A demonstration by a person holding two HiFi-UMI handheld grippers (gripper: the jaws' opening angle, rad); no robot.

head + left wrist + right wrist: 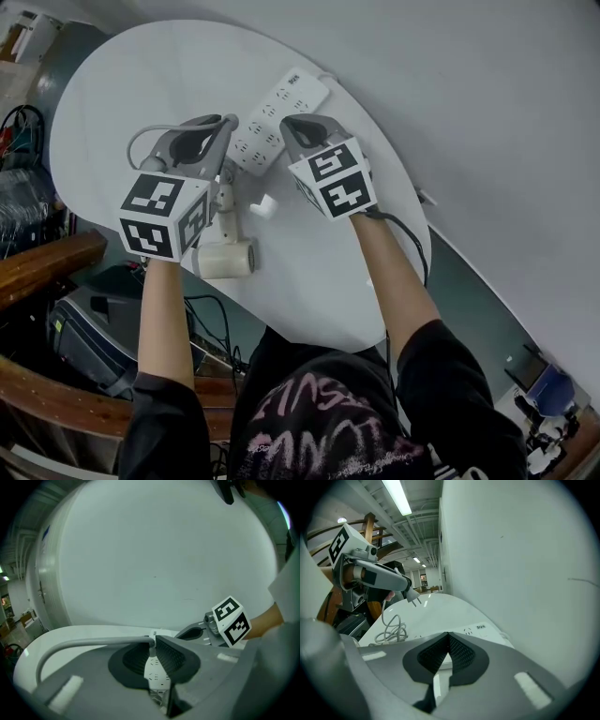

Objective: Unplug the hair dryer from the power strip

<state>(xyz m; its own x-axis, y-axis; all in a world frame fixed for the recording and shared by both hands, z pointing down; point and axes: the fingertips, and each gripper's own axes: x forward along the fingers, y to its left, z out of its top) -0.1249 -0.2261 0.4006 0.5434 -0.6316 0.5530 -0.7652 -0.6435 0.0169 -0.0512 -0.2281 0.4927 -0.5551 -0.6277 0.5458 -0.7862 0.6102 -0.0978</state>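
The left tool [228,121] was clenched on the plug [413,599] of the hair dryer [228,257]. It held the plug in the air, clear of the power strip [279,111], with the prongs bare and the grey cord [84,643] curving away to the side. The right tool [290,123] had its jaws pressed together with nothing between them, its tip over the power strip. The white hair dryer lay on the round white table [112,94] beneath the left tool, near the strip's end.
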